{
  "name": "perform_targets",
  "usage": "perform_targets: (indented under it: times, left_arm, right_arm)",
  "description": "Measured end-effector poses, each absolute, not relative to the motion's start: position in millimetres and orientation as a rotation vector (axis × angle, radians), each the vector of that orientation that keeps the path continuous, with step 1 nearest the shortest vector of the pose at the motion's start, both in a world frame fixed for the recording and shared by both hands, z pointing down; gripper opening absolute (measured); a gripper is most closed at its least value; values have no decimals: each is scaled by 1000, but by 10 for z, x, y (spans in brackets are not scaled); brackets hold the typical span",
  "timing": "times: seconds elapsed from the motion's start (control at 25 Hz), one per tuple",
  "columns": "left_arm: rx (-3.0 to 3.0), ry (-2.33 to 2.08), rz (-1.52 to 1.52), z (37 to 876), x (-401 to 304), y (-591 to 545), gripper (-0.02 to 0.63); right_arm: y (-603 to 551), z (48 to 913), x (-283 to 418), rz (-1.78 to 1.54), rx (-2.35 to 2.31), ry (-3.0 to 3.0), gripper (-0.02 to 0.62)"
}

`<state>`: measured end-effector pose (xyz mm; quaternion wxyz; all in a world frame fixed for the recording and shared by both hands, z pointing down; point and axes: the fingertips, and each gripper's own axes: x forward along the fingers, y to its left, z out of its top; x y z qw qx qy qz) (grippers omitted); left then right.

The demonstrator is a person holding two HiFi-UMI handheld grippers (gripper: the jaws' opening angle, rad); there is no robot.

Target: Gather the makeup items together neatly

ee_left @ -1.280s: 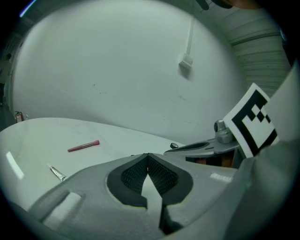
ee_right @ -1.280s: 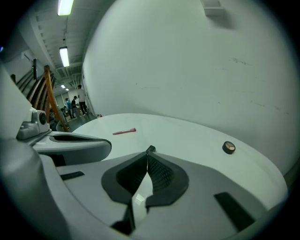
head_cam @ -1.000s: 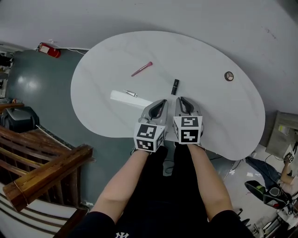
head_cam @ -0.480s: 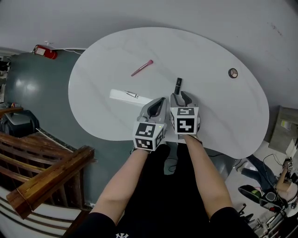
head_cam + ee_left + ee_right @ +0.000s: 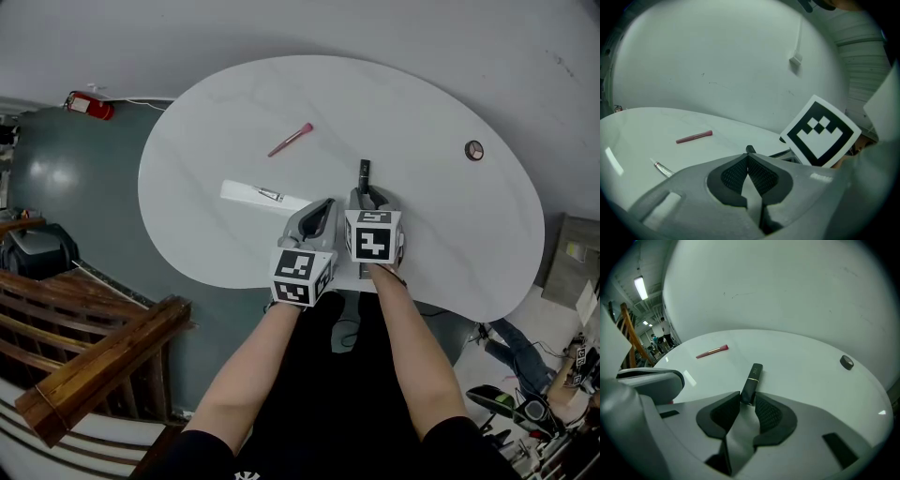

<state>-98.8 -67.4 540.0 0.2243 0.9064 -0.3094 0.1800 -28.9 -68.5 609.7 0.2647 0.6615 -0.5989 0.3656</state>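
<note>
1. From the head view, your right gripper [image 5: 367, 194] and its marker cube [image 5: 373, 235] cover the near end of the lipstick [image 5: 364, 172]. Only the far part of the black tube shows there.
2. From the left gripper view, the lipstick is just a dark tip poking above the jaws, with the rest behind the gripper's body. The same body cuts off the near end of the small silver tube [image 5: 662, 168].
3. The print on the lipstick is too small to read. The small round case [image 5: 474, 150], well off to the right, is too small to make out in detail.
4. The lipstick lies flat on the white tabletop [image 5: 403, 98], close to your edge and near the middle. Its long axis runs away from you toward the far edge, and in the right gripper view its far end leans slightly right.
5. Your right gripper has just been closing. The lipstick's near end is between its jaws, and the tips sit tight against both sides of it.
6. Your left gripper [image 5: 747, 158] is closed with its tips meeting and nothing between them. It sits just beside the right gripper.
7. The pink pencil [image 5: 290, 140] lies farther out and to the left, slanted, well apart from the lipstick. The silver tube lies nearer you on the left, beside a bright strip of glare.
</note>
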Motion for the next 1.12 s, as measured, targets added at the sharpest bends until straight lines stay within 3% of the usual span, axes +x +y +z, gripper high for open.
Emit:
perform_targets:
  times: [0.76,1.12]
  left_arm:
    - [2532,-792,481,5245,-765,-603,9]
    - [2597,-681,471,5016,-299,-416,9]
  right_arm:
    - [-639,5831,-144,1014,1890,-1665,100]
    - [-423,5478,296,1019,2013,-1630,100]
